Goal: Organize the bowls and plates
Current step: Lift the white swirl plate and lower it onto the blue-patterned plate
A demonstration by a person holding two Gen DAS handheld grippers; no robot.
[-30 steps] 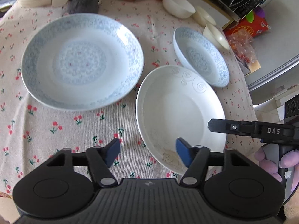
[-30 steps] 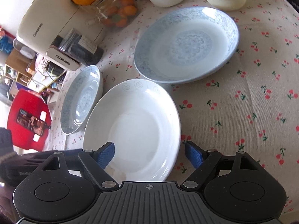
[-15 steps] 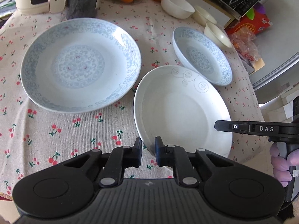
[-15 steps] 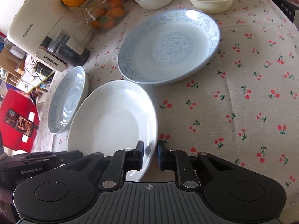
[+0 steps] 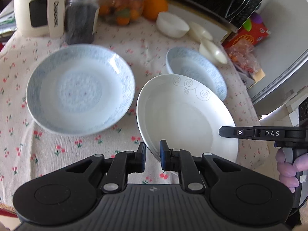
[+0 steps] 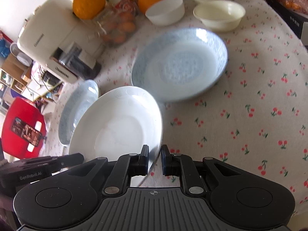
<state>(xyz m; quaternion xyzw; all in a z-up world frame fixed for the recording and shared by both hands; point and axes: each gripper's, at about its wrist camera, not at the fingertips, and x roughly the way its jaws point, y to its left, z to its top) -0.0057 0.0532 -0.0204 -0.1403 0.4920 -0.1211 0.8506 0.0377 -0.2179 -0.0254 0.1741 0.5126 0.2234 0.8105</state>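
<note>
Two handheld grippers pinch one white plate point(image 5: 184, 113) by its near rim: left gripper point(image 5: 152, 156) and right gripper point(image 6: 155, 159), jaws clamped on opposite edges. Plate sits tilted over cherry-print tablecloth point(image 6: 250, 115), btwn large blue-patterned plate point(image 5: 80, 90) & smaller blue plate point(image 5: 196, 71).

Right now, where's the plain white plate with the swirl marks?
The white plate is at the table's near edge, clamped by both grippers, left gripper and right gripper, between the large blue plate and small blue plate.
</note>
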